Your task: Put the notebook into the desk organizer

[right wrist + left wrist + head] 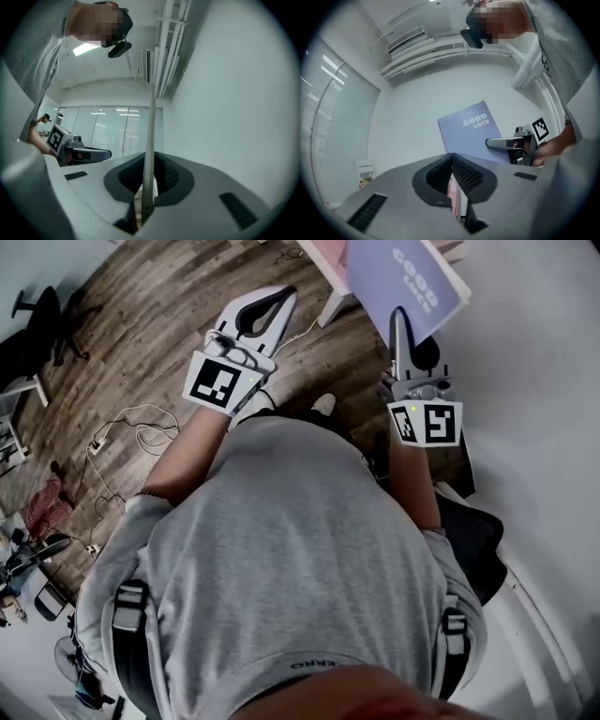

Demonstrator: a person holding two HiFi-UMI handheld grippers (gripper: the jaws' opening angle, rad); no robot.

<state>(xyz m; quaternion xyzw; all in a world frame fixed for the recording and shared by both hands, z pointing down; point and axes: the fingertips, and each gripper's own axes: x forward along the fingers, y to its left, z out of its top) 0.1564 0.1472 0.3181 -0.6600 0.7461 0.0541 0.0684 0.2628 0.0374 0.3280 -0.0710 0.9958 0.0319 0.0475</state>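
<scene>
The purple spiral notebook [398,277] with "GOOD LUCK" on its cover is held up in front of me at the top right of the head view. My right gripper [397,317] is shut on its lower edge. In the right gripper view the notebook [150,122] stands edge-on, a thin upright line clamped between the jaws of that gripper [149,157]. From the left gripper view its cover [471,131] faces me, with the right gripper [494,142] at its right side. My left gripper [287,294] hangs to the left, jaws shut, tips touching [451,157], holding nothing I can see.
A pink and white object [323,257] sits at the top edge beside the notebook; I cannot tell whether it is the organizer. Below lies wooden floor [141,324] with loose cables [141,427] and a black chair [42,320]. A white surface [534,362] fills the right side.
</scene>
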